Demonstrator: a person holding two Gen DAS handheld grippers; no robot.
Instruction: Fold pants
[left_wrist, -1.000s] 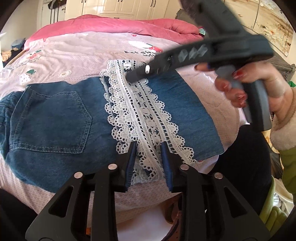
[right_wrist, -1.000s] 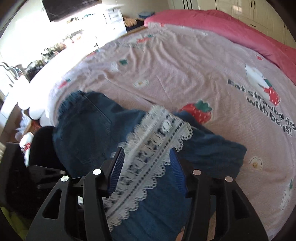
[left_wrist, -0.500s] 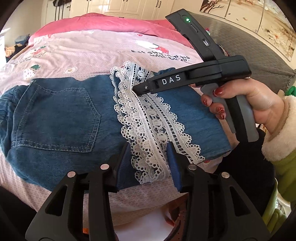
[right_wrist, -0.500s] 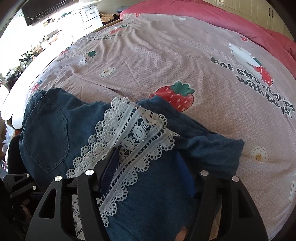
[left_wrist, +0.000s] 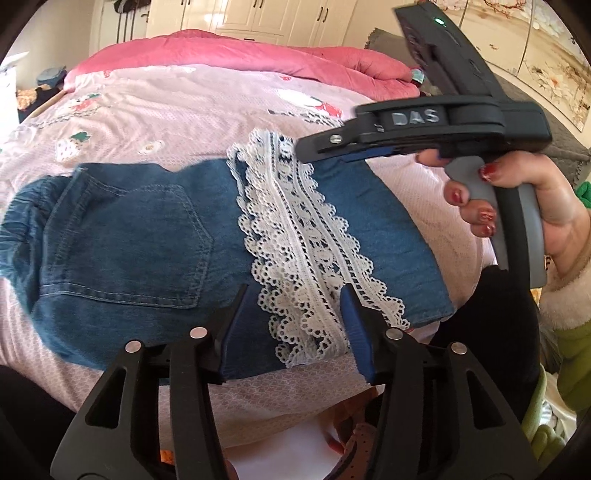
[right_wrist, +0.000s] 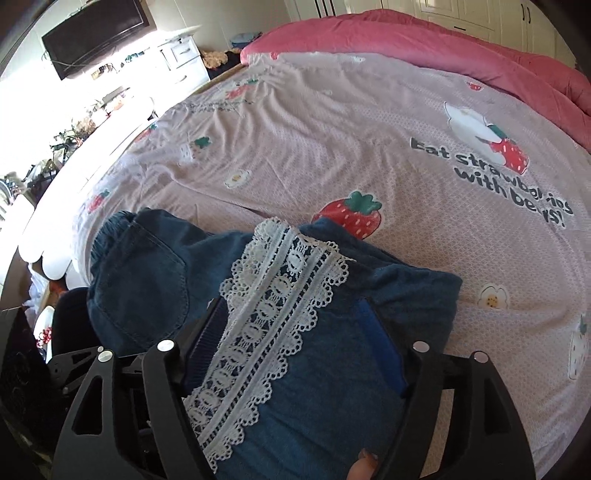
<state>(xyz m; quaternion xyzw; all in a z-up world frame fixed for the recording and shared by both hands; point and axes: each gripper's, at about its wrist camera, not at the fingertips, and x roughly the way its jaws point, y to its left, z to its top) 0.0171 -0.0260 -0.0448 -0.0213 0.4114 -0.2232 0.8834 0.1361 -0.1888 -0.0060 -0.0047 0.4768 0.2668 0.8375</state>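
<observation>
Blue denim pants (left_wrist: 140, 240) lie folded on the bed, back pocket up, with a band of white lace hem (left_wrist: 303, 251) across them. My left gripper (left_wrist: 293, 328) is open, its jaws either side of the lace's near end, holding nothing. My right gripper (left_wrist: 314, 151) is seen from the side over the far end of the lace, held by a hand with red nails. In the right wrist view the right gripper (right_wrist: 295, 325) is open above the pants (right_wrist: 140, 288) and lace (right_wrist: 280, 295), empty.
The pants rest near the front edge of a bed with a pink strawberry-print sheet (right_wrist: 332, 129). A rolled pink quilt (left_wrist: 221, 51) lies at the bed's far side. A TV (right_wrist: 96, 33) and cluttered counter stand beyond the left side.
Both grippers have opened wider and drawn back a little from the pants. The right gripper has lifted up and to the right off the lace. The pants lie still.
</observation>
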